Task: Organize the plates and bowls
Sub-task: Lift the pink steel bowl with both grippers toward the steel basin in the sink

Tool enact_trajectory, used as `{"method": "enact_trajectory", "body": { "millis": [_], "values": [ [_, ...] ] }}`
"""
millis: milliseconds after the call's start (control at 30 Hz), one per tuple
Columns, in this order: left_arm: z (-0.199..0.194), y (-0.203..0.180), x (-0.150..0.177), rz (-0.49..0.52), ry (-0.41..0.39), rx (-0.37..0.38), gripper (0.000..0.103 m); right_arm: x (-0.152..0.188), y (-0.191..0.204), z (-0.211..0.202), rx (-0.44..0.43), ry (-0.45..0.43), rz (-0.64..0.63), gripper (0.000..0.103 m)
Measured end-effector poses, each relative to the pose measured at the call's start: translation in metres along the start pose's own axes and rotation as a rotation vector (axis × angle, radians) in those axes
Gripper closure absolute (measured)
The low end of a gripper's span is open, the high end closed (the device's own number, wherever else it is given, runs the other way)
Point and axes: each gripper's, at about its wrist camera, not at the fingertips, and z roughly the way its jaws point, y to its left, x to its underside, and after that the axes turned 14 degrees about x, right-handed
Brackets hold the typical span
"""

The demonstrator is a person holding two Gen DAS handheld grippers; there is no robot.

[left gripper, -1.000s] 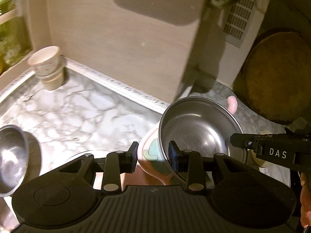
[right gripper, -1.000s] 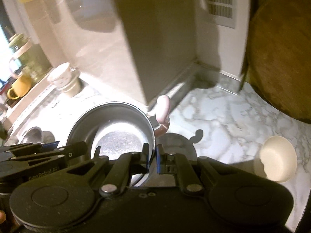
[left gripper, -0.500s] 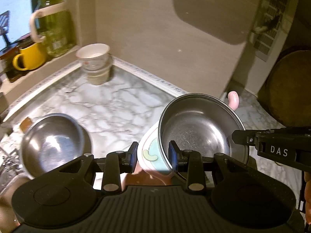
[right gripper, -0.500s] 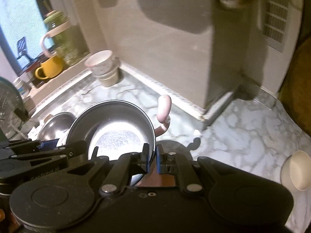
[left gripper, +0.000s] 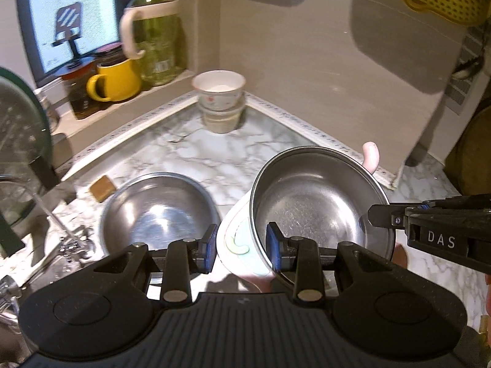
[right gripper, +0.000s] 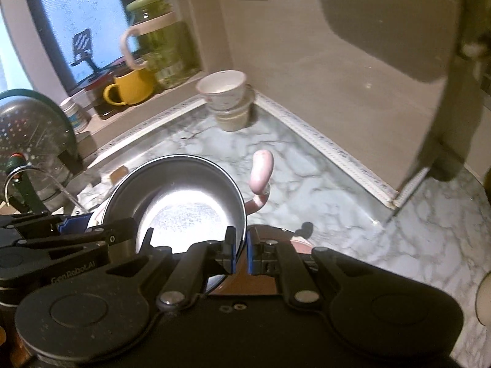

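You are carrying one steel-lined bowl (left gripper: 319,208) between both tools. Your left gripper (left gripper: 242,247) is clamped narrow across its near wall, one pad on the painted pastel outside, the other inside the steel. Your right gripper (right gripper: 241,253) is pinched almost fully together on the thin rim at the opposite side. The bowl hangs tilted above the counter (left gripper: 214,156), with its pink handle (right gripper: 260,171) sticking out on the far side.

Take the empty steel bowl (left gripper: 159,211) resting on the counter as your landmark. The carried bowl is just to its right and above it, not touching. Beyond it, in the corner, stand the stacked white bowls (left gripper: 219,104). Behind and left of it, a yellow mug (left gripper: 115,81) and a green jar (left gripper: 153,27) sit on the window ledge. A faucet (left gripper: 46,208) is close on its left.

The risks, as I judge them:
- Both grips are edge pinches on smooth metal. If your two hands drift apart or twist against each other, the rim could slip out of one and the bowl swing down.
- If you are nesting it, the tilt may catch rim on rim and knock the resting bowl towards the faucet.
- The handle could snag going down.
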Motion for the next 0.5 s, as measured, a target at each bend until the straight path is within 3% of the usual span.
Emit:
{"method": "enact_trajectory", "body": {
  "millis": [500],
  "values": [
    [-0.008,0.075,0.004,-0.071,0.018,-0.106,0.071,-0.019,0.080,0.022,-0.048,0.009,-0.100,0.095]
  ]
}}
